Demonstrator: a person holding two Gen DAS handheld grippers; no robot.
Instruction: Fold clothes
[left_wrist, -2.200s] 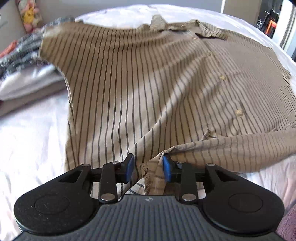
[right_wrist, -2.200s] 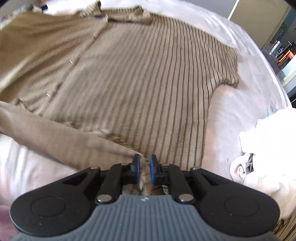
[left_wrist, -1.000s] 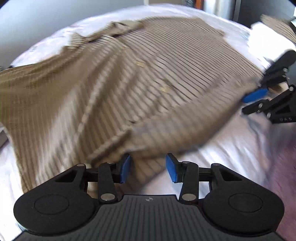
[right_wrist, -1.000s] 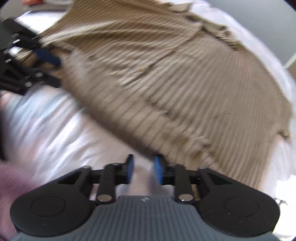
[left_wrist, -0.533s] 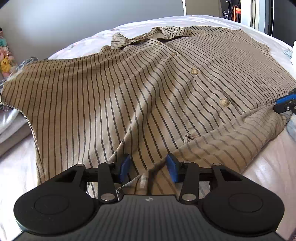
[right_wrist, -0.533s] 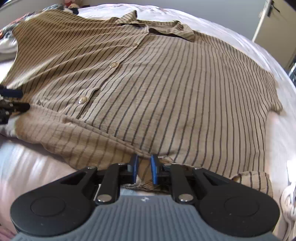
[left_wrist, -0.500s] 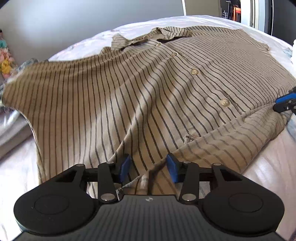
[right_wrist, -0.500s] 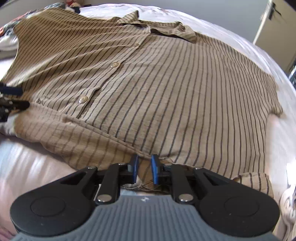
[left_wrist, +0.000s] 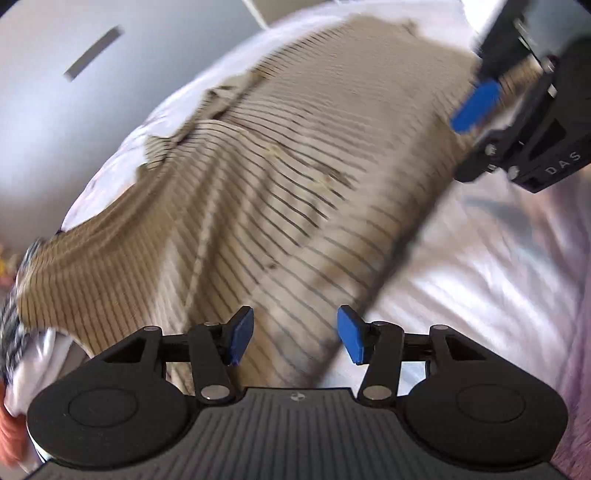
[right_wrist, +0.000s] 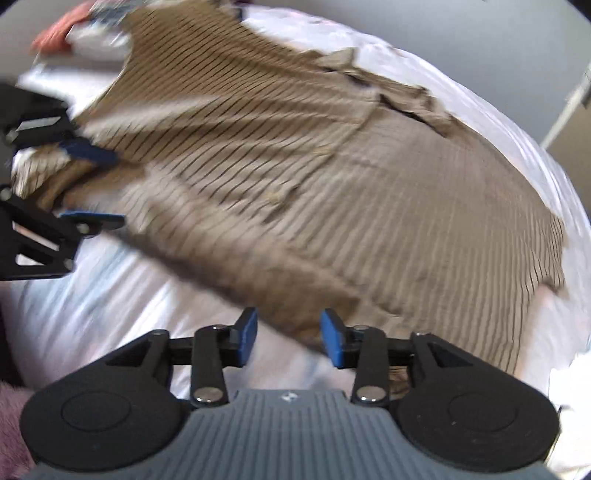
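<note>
The left gripper (left_wrist: 295, 334) has just been opening; its blue pads stand apart over the hem of the tan button-up shirt with thin dark stripes (left_wrist: 295, 177), pressing on nothing. The right gripper (right_wrist: 289, 338) has also just been widening its jaws, and the shirt's lower edge lies beneath and beyond the gap, unpinched. The shirt spreads away from both grippers across the white bedsheet (right_wrist: 122, 295), collar at the far end. Both views are motion-blurred.
</note>
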